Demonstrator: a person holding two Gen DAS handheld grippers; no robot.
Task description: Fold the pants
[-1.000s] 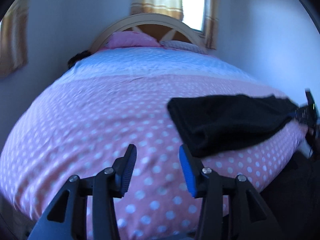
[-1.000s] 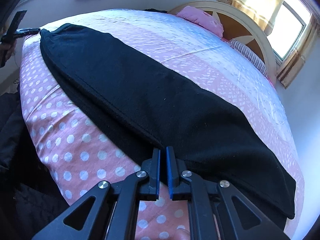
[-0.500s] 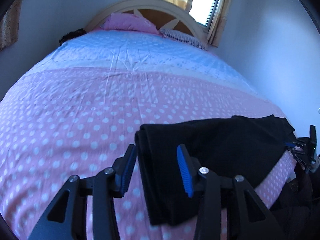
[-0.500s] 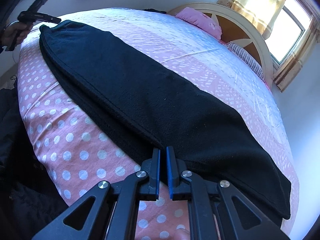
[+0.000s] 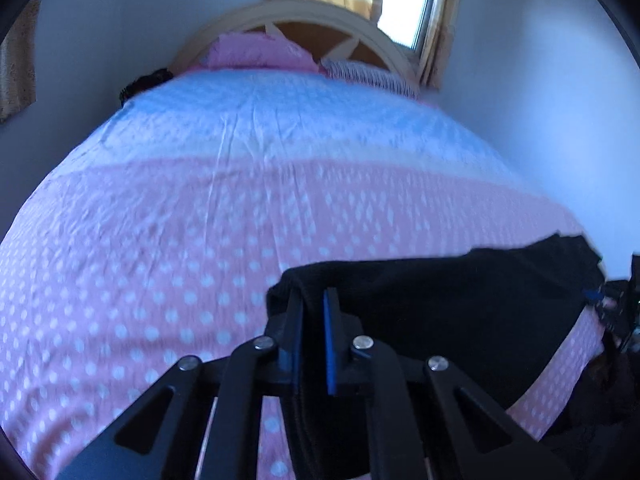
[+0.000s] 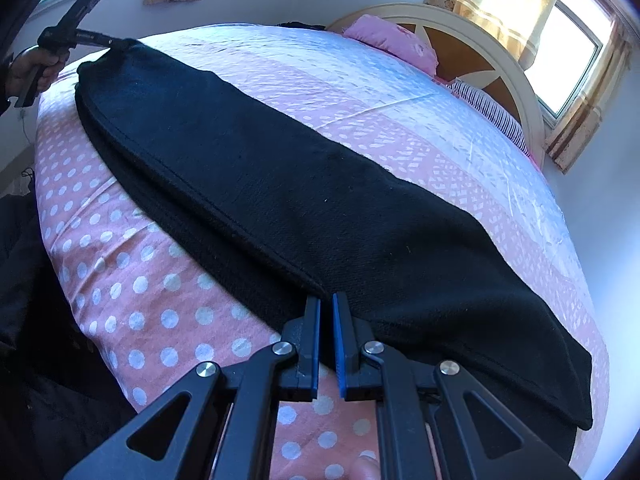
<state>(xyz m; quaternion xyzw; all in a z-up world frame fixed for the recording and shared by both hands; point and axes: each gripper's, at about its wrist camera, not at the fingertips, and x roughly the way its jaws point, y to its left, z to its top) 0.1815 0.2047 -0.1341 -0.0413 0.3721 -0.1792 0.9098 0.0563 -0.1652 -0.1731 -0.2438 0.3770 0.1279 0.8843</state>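
Black pants (image 6: pixel 320 184) lie folded lengthwise in a long strip across the pink dotted bed cover (image 6: pixel 120 260). My right gripper (image 6: pixel 326 304) is shut on the near long edge of the strip, close to one end. In the left wrist view, my left gripper (image 5: pixel 313 308) is shut on the other end of the pants (image 5: pixel 460 312), with a fold of cloth between the blue pads. The right wrist view shows the left gripper (image 6: pixel 118 42) at the strip's far corner, held by a hand (image 6: pixel 32 68). The right gripper (image 5: pixel 596 300) shows small at the far right.
The bed cover (image 5: pixel 160 280) stretches wide beyond the pants toward a pale blue band. A curved headboard (image 5: pixel 304 20) with a pink pillow (image 5: pixel 256 52) and a striped pillow (image 6: pixel 492 112) stands at the far end. A wall (image 5: pixel 560 100) runs along the bed's right side.
My left gripper has moved from bare cover onto the end of the pants and gone from open to shut on the cloth. The right gripper has kept its hold.
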